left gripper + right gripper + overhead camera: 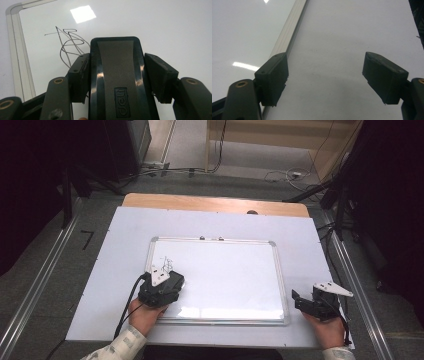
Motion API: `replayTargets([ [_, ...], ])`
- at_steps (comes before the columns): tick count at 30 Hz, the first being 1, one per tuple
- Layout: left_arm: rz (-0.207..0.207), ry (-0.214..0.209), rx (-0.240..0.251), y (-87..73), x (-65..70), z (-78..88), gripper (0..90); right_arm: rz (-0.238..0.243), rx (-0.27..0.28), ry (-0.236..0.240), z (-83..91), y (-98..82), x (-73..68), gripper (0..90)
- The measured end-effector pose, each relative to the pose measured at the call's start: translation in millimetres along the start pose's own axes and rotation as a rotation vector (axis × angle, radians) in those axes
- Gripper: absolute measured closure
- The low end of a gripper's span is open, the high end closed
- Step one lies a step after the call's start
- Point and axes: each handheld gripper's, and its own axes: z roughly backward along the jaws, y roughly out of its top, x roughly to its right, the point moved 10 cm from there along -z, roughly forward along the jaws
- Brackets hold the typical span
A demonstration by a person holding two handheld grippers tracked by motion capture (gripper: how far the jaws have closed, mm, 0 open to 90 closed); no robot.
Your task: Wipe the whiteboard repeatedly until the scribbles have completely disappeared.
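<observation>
A white whiteboard with a silver frame lies flat on the table. Thin black scribbles mark its near-left part. My left gripper sits just this side of the scribbles, shut on a black whiteboard eraser that stands between its pads. The eraser's felt side faces down toward the board; whether it touches I cannot tell. My right gripper rests open over the white sheet just right of the board's frame, nothing between its fingers.
A white sheet covers the wooden table. Two small dark fittings sit on the board's far edge. Metal rails run along the floor at both sides, and cables lie on the floor beyond the table.
</observation>
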Motion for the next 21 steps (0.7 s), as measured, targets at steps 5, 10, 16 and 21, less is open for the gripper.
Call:
replayTargets([
  [5,-0.002,0.014,-0.007,-0.7,1.3,1.1,40.4,0.0,-0.002,-0.001,-0.2,-0.3,0.2,19.6],
  [10,0.006,0.015,0.001,0.4,3.4,2.6,40.3,0.0,-0.002,-0.002,-0.3,-0.3,-0.1,19.6],
  [16,0.001,0.02,0.003,0.0,4.2,1.5,40.7,0.001,-0.002,-0.002,-0.2,-0.3,-0.1,19.6],
  [21,0.0,0.023,-0.001,0.1,4.3,1.3,41.3,0.0,-0.002,-0.002,-0.2,-0.3,-0.2,19.7],
])
